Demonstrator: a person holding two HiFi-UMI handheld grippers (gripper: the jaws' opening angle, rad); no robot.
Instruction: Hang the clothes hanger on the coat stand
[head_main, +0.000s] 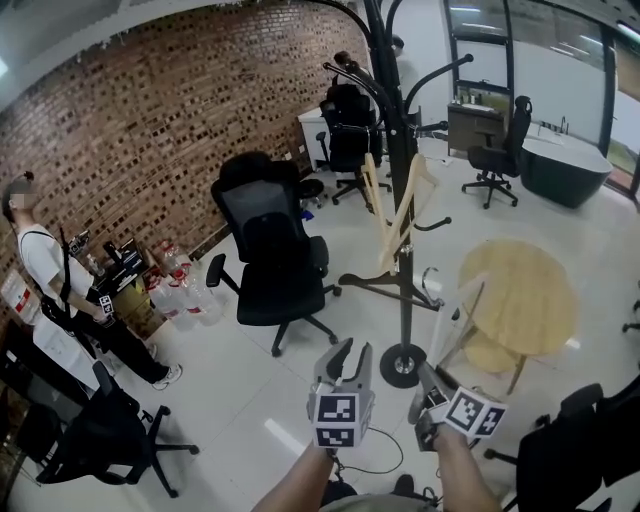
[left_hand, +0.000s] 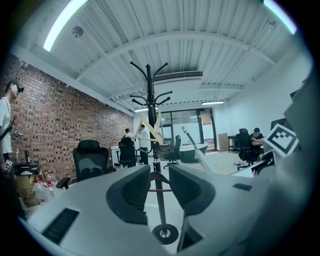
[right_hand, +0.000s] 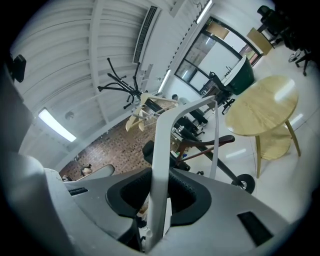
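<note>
1. Right tool (head_main: 428, 385), bottom right of the head view: clenched on the white clothes hanger (right_hand: 162, 140). In the right gripper view both pads press one white bar, and the rest of the frame runs up and bends over to the right.
2. Left tool (head_main: 346, 362), bottom centre: released, jaws apart with nothing between them. The left gripper view only shows the stand's pole through the gap.
3. Hanger location: in the right tool, low in the head view and near the coat stand's round base in picture terms. It touches neither the stand nor the floor. I can't pick out its hook clearly in any view.
4. Coat stand (head_main: 405, 310): black pole up the centre of the head view, curved arms at the upper centre. Two wooden hangers (head_main: 395, 225) already hang on it at mid height, and several upper arms look free.
5. Round wooden table (head_main: 545, 300), right of the stand's base, is not involved.
6. Progress, my read: the pickup is done and the grip looks firm, so this is the carry/approach stage, roughly the first half.
7. Remaining:
   - close in on the stand
   - lift the hanger to arm height
   - get the hook over a free arm, clear of the wooden hangers
   - let go
8. Risk: gripped by one bar, the hanger may swing or twist when raised. The left tool is free to steady it.
</note>
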